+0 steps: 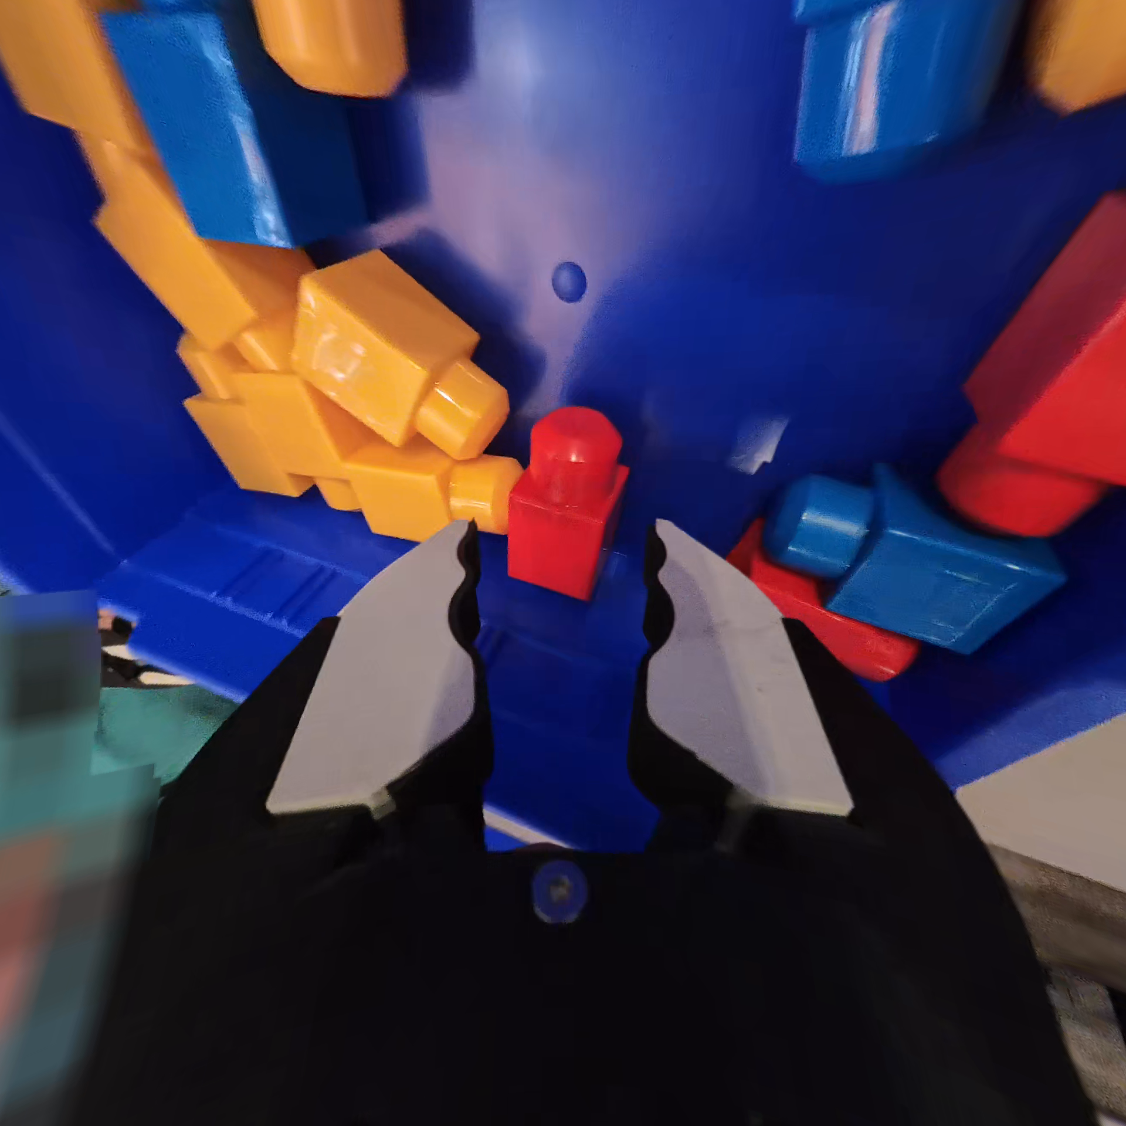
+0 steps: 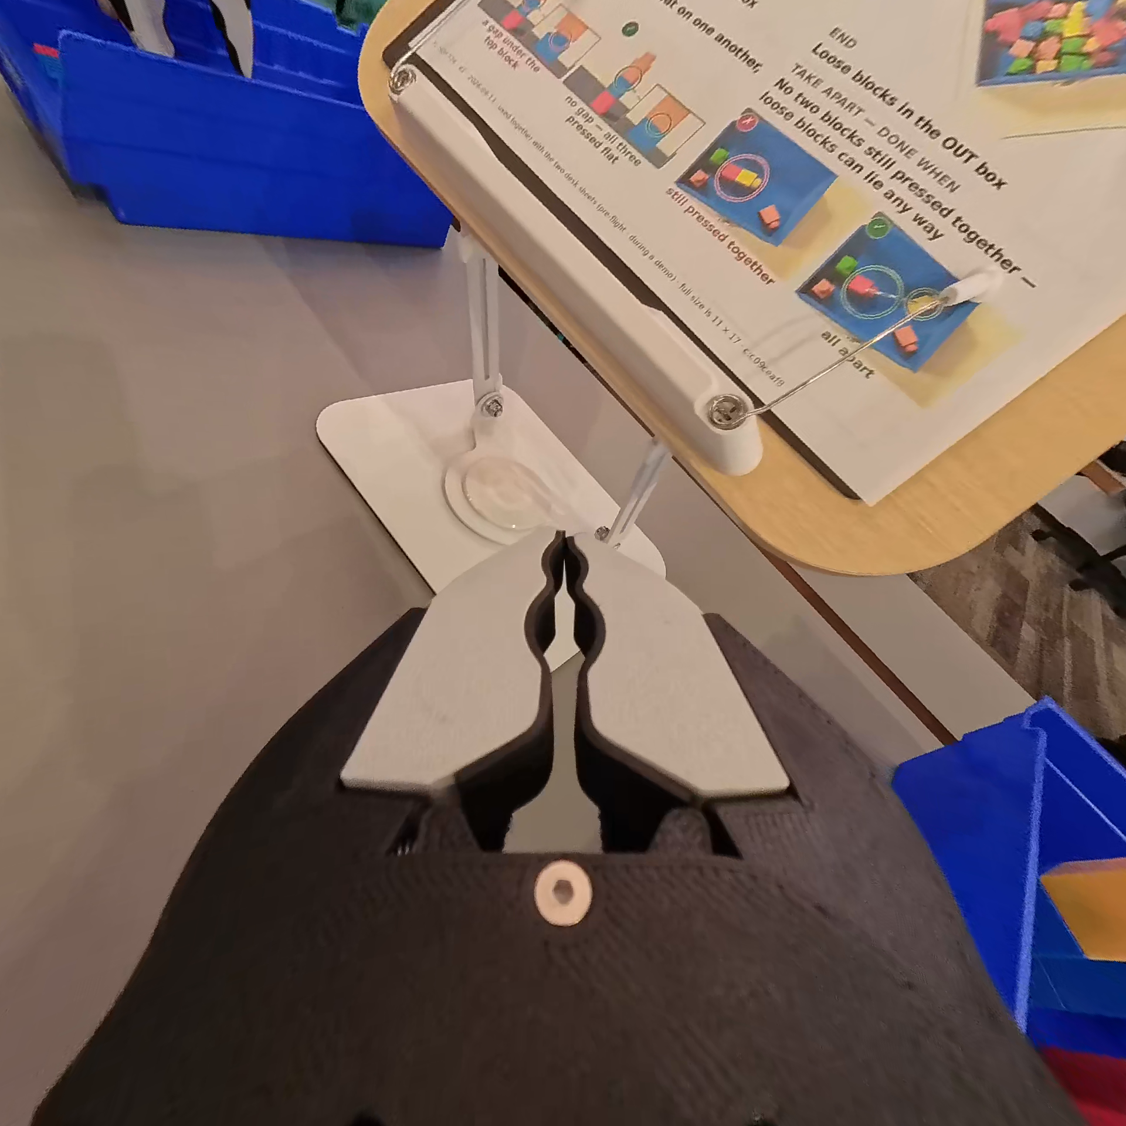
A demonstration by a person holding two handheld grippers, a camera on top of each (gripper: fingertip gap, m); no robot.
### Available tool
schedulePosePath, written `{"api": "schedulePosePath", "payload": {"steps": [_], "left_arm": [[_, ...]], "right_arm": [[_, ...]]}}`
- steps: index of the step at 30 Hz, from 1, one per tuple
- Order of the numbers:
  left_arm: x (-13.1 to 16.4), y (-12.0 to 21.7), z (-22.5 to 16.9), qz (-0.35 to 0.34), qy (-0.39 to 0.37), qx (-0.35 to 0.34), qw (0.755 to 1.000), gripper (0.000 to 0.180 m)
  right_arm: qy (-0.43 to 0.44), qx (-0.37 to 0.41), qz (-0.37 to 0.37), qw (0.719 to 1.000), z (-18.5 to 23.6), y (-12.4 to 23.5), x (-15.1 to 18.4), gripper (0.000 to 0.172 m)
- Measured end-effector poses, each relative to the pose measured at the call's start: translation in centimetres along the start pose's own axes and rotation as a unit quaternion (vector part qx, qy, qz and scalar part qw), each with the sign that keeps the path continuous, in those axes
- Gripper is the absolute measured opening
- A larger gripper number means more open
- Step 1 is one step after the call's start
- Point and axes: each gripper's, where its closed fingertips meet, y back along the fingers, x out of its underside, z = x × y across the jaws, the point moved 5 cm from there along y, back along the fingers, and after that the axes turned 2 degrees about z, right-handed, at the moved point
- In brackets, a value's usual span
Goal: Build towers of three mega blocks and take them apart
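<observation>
one upright red block (image 1: pixel 570 506) before wide left jaws; right jaws closed, empty.

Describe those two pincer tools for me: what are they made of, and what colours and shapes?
Both look alike. The left gripper and right gripper each have a broad black body, finely ribbed like printed plastic, with one round fastener in the middle. Two pale grey, wedge-shaped fingers taper to points; their inner edges carry wavy black pads. No cables, markings or sleeves show.

grey tabletop (image 2: pixel 152 487) | white stand (image 2: pixel 390 451) | patterned carpet (image 2: pixel 1023 597)
</observation>
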Motion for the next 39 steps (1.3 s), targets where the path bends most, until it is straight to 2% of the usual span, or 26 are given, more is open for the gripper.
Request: {"api": "schedulePosePath", "payload": {"steps": [2,5,7,12,13,14,16,20,22,24,29,32,34,39], "left_arm": [[0.3,-1.0,0.1,0.049,-0.002,0.013,0.999,0.049],[0.3,-1.6,0.6,0.063,0.004,0.023,0.998,0.044],[0.2,-1.6,0.7,0.059,0.005,0.032,0.998,0.042],[0.0,-2.2,-0.4,0.07,-0.008,0.039,0.997,0.053],[0.0,-2.4,-0.6,0.078,-0.012,0.033,0.996,0.052],[0.0,-2.4,-0.7,0.079,-0.015,0.033,0.996,0.041],[-0.3,-2.3,-0.9,0.072,-0.002,0.049,0.996,0.04],[-0.4,-1.8,-0.8,0.062,0.001,0.033,0.998,0.039],[-0.3,-0.1,0.0,0.045,0.021,0.009,0.999,0.038],[-0.5,3.0,0.9,-0.027,0.067,-0.006,0.997,0.038],[-1.2,11.2,0.9,-0.154,0.116,-0.058,0.98,0.038],[-4.5,16.2,-1.5,-0.249,0.107,-0.052,0.961,0.038],[-7.6,18.5,-3.9,-0.278,0.069,-0.038,0.957,0.037],[-16.8,20.9,-10.3,-0.33,-0.029,0.006,0.943,0.037]], "right_arm": [[0.0,-0.003,0.001,1.0,0.1,-0.1,0.1,0.0],[0.003,-0.005,0.003,1.0,0.1,-0.1,0.2,0.0],[0.002,-0.005,0.003,1.0,0.0,-0.1,0.3,0.0],[0.002,-0.002,-0.001,1.0,-0.2,0.2,0.2,0.0],[0.002,-0.001,-0.001,1.0,-0.2,0.2,0.2,0.0],[0.001,-0.001,-0.001,1.0,-0.3,0.2,0.3,0.0],[0.001,-0.002,0.001,1.0,-0.3,0.1,0.3,0.0],[0.002,-0.001,0.003,1.0,-0.3,0.1,0.5,0.0],[0.001,-0.001,0.003,1.0,-0.4,0.1,0.5,0.0],[-0.003,-0.004,0.001,1.0,-0.4,0.1,0.6,0.0],[-0.005,-0.011,0.005,1.0,-0.3,-0.2,1.0,0.0],[-0.002,-0.012,0.0,1.0,-0.3,0.0,0.8,0.0],[-0.002,-0.013,-0.003,1.0,-0.3,0.0,0.8,0.0],[-0.005,-0.017,0.002,1.0,-0.2,-0.3,1.1,0.0]]}}
